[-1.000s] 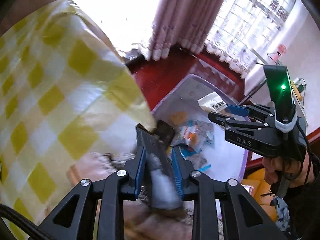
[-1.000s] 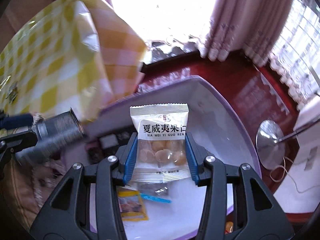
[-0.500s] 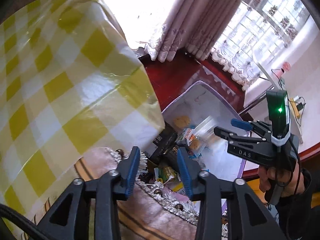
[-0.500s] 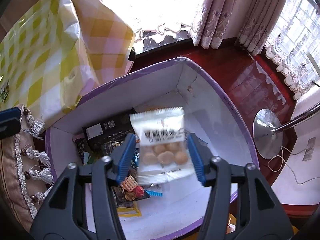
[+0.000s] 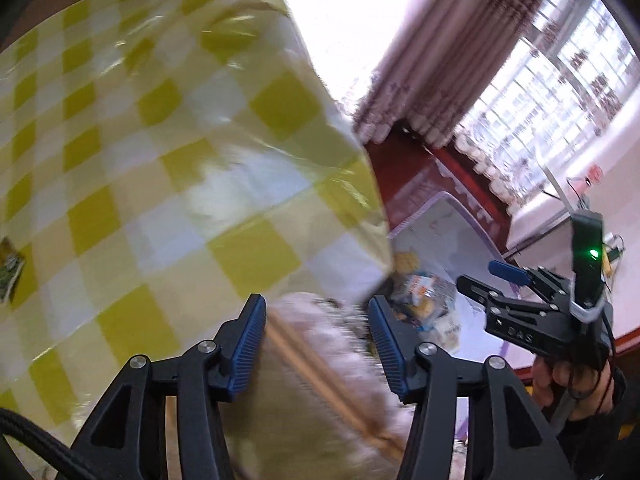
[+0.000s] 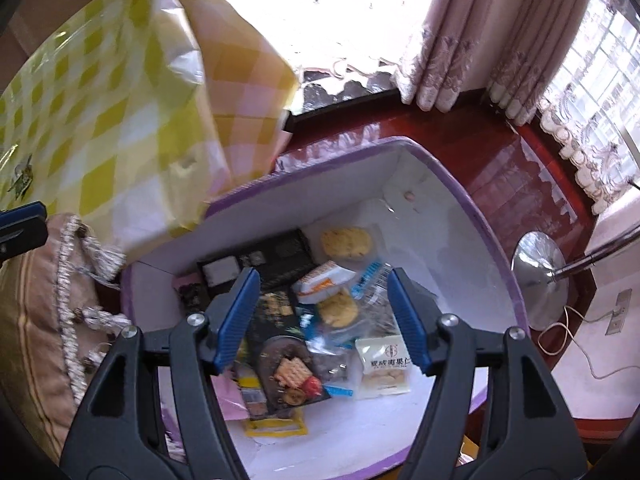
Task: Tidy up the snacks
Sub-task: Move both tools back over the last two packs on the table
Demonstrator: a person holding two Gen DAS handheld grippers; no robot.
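Observation:
A purple-rimmed white box (image 6: 472, 216) on the floor holds several snack packets. A white nut packet (image 6: 383, 368) lies at its near right, next to a dark cracker packet (image 6: 288, 368) and a black box (image 6: 276, 256). My right gripper (image 6: 322, 320) is open and empty above the box. My left gripper (image 5: 316, 344) is open and empty over a tasselled cushion (image 5: 320, 392), left of the box (image 5: 448, 216). The right gripper (image 5: 504, 280) also shows in the left wrist view, over the box. One small green packet (image 5: 10, 272) lies on the table at far left.
A table with a yellow-checked cloth (image 5: 160, 160) overhangs the box's left side (image 6: 120, 120). A red wooden floor (image 6: 520, 168), curtains (image 6: 460, 32) and a lamp base (image 6: 540, 276) with a cord lie beyond. The cushion (image 6: 36, 320) is at left.
My right gripper opened and the white nut packet dropped into the box. My left gripper let go of its dark packet, opened wider and swung left toward the table.

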